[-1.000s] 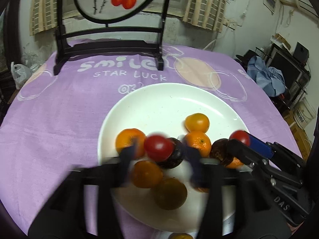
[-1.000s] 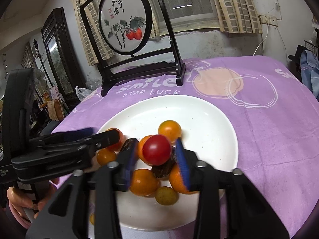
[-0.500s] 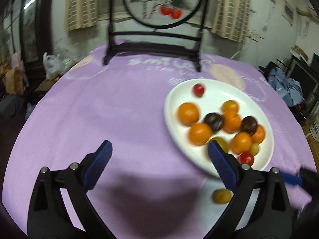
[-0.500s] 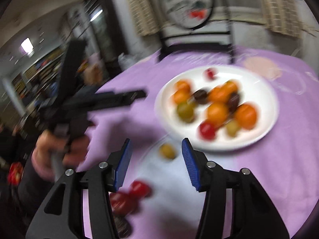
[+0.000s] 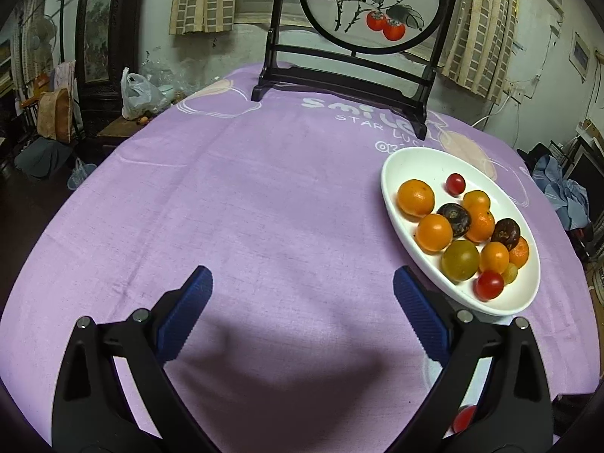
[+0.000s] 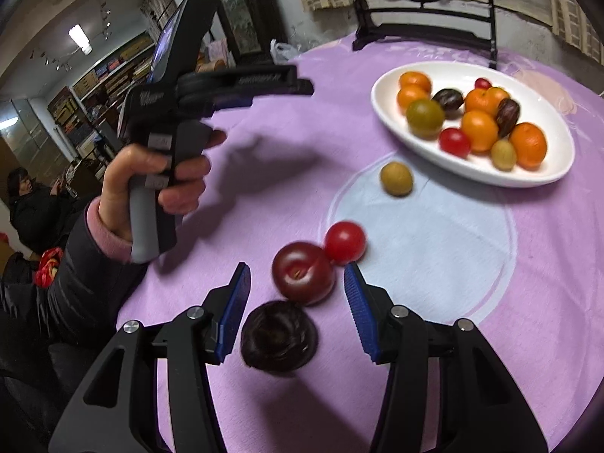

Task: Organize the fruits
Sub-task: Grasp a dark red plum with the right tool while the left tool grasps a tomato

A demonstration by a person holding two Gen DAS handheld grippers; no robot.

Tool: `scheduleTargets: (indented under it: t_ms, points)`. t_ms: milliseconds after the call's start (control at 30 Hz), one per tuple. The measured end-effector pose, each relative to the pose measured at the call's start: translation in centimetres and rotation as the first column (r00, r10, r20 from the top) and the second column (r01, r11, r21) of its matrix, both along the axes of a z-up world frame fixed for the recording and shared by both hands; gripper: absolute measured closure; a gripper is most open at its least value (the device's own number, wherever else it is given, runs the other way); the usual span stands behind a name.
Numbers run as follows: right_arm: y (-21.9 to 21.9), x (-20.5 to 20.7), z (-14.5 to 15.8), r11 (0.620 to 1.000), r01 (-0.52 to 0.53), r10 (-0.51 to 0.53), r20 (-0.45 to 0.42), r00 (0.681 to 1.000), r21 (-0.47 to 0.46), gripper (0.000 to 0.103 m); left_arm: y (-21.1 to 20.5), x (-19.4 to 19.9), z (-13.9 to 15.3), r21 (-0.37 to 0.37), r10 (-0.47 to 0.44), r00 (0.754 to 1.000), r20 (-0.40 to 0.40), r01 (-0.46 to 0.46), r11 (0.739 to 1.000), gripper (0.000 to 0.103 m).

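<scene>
A white plate [image 5: 392, 192] [image 6: 472, 173] holds several oranges, dark plums, green fruits and two cherry tomatoes. My left gripper [image 5: 301, 273] stands wide open over bare purple cloth, left of the plate, with nothing between its fingers. A hand holds that left gripper [image 6: 298, 81] in the right wrist view. My right gripper [image 6: 296, 268] is open over loose fruit on the cloth. A dark red plum [image 6: 304, 271] lies between its fingertips, untouched. A small red tomato [image 6: 345, 242] touches the plum. A dark wrinkled fruit [image 6: 279, 336] lies lower between the fingers. A yellow-green fruit [image 6: 395, 179] rests near the plate.
A black stand with a round painted panel [image 5: 373, 3] stands at the table's far edge. The purple cloth [image 5: 245, 196] is bare left of the plate. A red tomato [image 5: 464, 417] peeks out behind my left gripper's right finger. A person in a dark coat [image 6: 26, 204] sits far left.
Both grippers held a red tomato over the plate; both are now open and have swung left and back off it. Two red tomatoes now lie in the plate.
</scene>
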State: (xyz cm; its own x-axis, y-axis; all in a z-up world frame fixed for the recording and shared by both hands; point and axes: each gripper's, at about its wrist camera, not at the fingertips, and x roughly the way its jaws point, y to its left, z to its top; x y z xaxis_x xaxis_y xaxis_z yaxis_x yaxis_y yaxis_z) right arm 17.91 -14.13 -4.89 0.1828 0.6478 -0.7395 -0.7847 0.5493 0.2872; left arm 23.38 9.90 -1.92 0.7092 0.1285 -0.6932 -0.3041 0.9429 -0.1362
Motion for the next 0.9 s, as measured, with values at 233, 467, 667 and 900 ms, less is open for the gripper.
scheduleTargets:
  t_ms: [233, 467, 667, 900]
  points:
    - [1.0, 0.2, -1.0, 0.999, 0.012, -0.013, -0.026, 1.0, -0.034, 0.056, -0.6, 0.0, 0.1, 0.031, -0.017, 1.0, 0.0, 0.017, 0.999, 0.005]
    - [1.5, 0.3, -1.5, 0.998, 0.02, -0.021, -0.013, 1.0, -0.057, 0.065, -0.7, 0.3, 0.0, 0.024, -0.023, 1.0, -0.012, 0.024, 0.999, 0.005]
    - [-3.5, 2.3, 1.6, 0.972, 0.101, -0.08, -0.107, 0.991, 0.211, 0.065, -0.8, -0.1, -0.1, -0.037, -0.098, 0.995, 0.001, 0.098, 0.994, 0.005]
    - [-8.1, 4.6, 2.0, 0.906, 0.325, -0.302, -0.123, 0.945, 0.272, 0.065, -6.6, -2.2, -0.1, -0.027, -0.471, 0.882, 0.007, 0.471, 0.882, 0.008]
